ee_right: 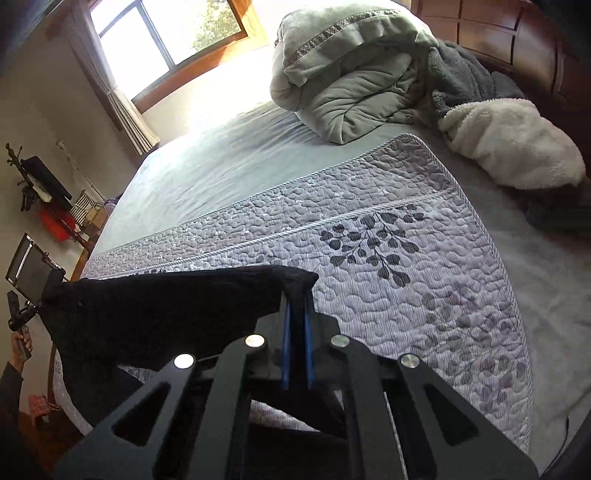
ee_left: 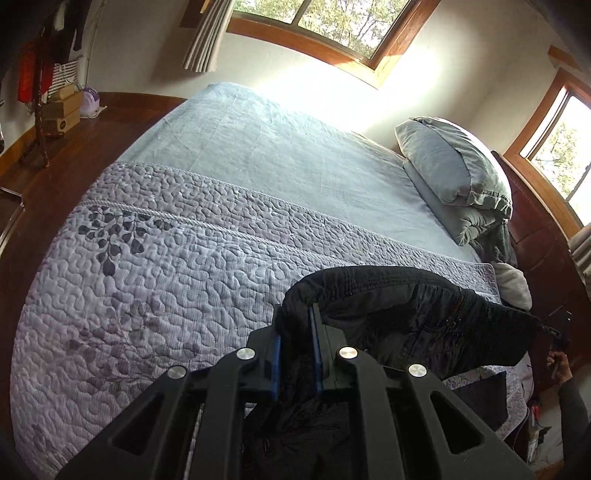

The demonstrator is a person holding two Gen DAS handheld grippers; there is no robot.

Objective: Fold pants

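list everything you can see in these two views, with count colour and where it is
pants: one, black, held up over the near edge of the bed, stretched between both grippers
quilt: one, lilac with dark leaf print, across the near half of the bed
sheet: one, pale blue-grey, far half of the bed
pillow: one, grey-blue, at the head of the bed on a folded comforter
fleece blankets: two, one cream and one dark grey, by the headboard
windows: two, wood-framed
left gripper: black with blue pads, clamped on one end of the waistband
right gripper: same, clamped on the other end
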